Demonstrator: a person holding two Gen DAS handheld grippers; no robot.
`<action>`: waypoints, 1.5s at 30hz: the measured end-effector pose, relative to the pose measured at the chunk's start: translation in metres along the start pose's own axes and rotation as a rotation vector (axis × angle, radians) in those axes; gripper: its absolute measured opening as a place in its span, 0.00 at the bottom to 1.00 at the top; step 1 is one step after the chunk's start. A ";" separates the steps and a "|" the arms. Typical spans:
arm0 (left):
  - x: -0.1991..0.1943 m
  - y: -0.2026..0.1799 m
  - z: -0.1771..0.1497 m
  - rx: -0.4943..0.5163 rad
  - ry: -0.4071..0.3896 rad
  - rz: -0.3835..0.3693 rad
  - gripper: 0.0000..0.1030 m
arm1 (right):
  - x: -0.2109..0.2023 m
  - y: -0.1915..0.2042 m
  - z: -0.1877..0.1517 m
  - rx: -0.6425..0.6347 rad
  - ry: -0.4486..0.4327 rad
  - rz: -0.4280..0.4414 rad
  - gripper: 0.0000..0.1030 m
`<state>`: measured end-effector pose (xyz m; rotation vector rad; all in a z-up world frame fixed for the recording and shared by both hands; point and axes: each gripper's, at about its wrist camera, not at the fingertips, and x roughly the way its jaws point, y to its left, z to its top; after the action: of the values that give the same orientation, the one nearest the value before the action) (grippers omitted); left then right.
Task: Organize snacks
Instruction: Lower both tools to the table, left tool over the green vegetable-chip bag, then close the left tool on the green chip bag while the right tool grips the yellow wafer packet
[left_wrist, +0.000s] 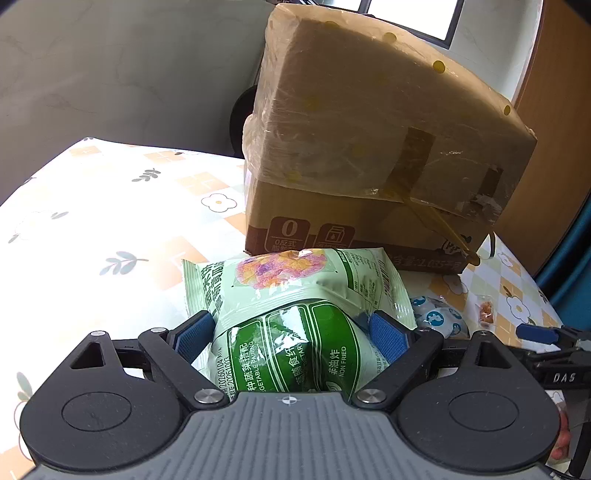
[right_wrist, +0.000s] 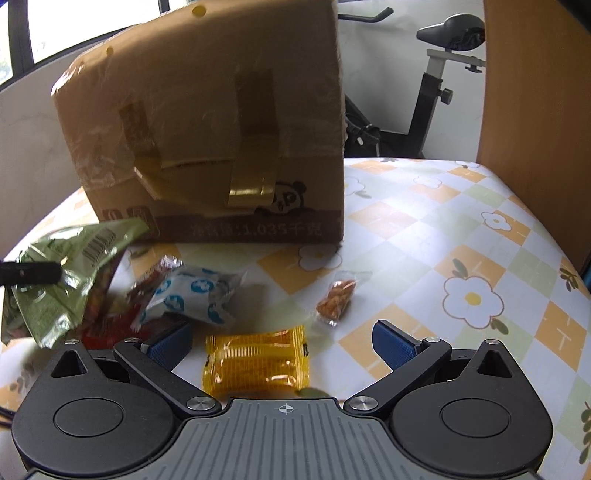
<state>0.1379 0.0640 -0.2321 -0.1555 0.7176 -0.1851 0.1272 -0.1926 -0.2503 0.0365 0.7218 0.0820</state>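
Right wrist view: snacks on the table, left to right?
Green snack bag → white-and-blue packet → yellow-orange packet → small clear packet of orange bits. The red wrapper under the first two is left out.

The tall taped brown cardboard box (right_wrist: 207, 140) blocks the far middle of the flower-patterned bench (right_wrist: 443, 229). Right of it the cloth lies open. Near left, a green snack bag (right_wrist: 70, 273), a white-and-blue packet (right_wrist: 192, 295) and a small orange packet (right_wrist: 336, 299) crowd the way.

The green snack bag (left_wrist: 291, 325) hides a red packet (right_wrist: 107, 325) beneath it.
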 end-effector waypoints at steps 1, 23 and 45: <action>-0.001 0.000 -0.001 -0.003 -0.002 0.001 0.90 | 0.001 0.001 -0.002 -0.009 0.005 0.001 1.00; -0.001 0.003 -0.012 -0.042 -0.025 0.017 0.93 | 0.014 0.011 -0.017 -0.124 0.041 -0.029 1.00; -0.004 0.006 -0.016 -0.025 -0.039 0.018 0.94 | 0.014 0.008 -0.017 -0.123 0.027 -0.014 0.92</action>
<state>0.1249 0.0690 -0.2429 -0.1759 0.6828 -0.1558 0.1258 -0.1831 -0.2712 -0.0875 0.7428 0.1133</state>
